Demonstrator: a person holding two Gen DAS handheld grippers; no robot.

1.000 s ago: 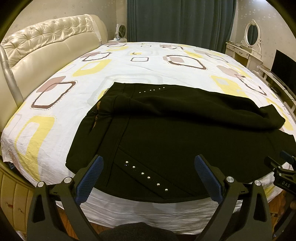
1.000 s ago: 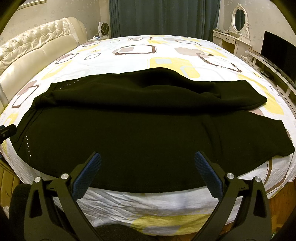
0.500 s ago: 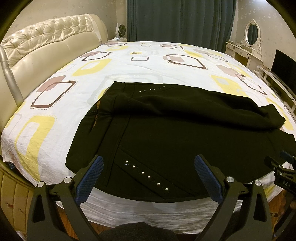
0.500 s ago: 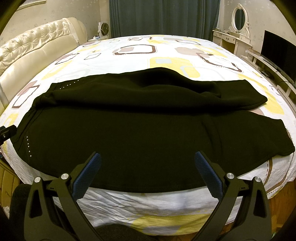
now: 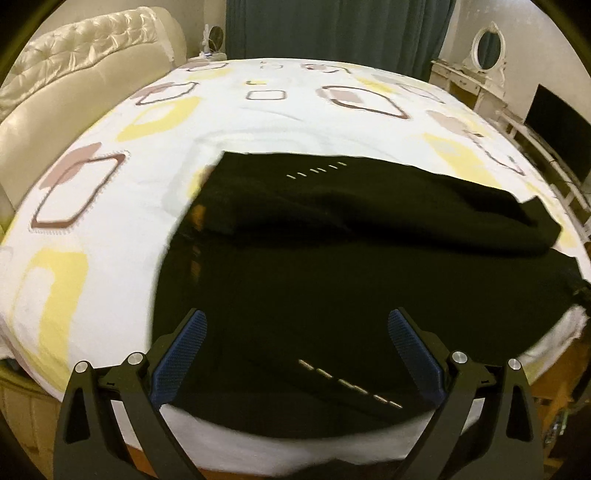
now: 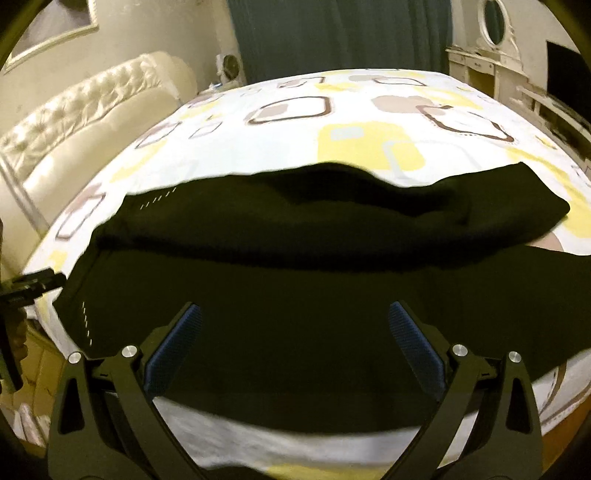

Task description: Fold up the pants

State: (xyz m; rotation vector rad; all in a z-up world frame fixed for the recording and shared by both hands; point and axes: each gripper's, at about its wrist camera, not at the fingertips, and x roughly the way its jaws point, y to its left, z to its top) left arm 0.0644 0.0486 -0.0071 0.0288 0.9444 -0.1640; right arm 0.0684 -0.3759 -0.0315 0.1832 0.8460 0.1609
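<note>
Black pants (image 5: pixel 332 266) lie spread across the near part of the bed, waist to the left with rows of small silver studs (image 5: pixel 351 384), legs running right. The far leg is bunched in a ridge (image 6: pixel 295 218) over the near one. My left gripper (image 5: pixel 295 354) hovers open above the waist end, close to the near hem, nothing between its blue pads (image 5: pixel 181 354). My right gripper (image 6: pixel 291 347) stands open over the middle of the near leg (image 6: pixel 314 306), holding nothing. The left gripper's tip (image 6: pixel 33 284) shows at the left edge of the right wrist view.
The round bed carries a white sheet (image 5: pixel 110 206) with yellow and brown squares. A cream tufted headboard (image 5: pixel 74 74) curves along the left. Teal curtains (image 5: pixel 332 26) hang behind. A white vanity with mirror (image 5: pixel 487 70) and a dark screen (image 5: pixel 557 125) stand at right.
Both grippers have moved forward and closer over the pants, which now fill more of each view. Both views are motion-blurred. The pants have not shifted.
</note>
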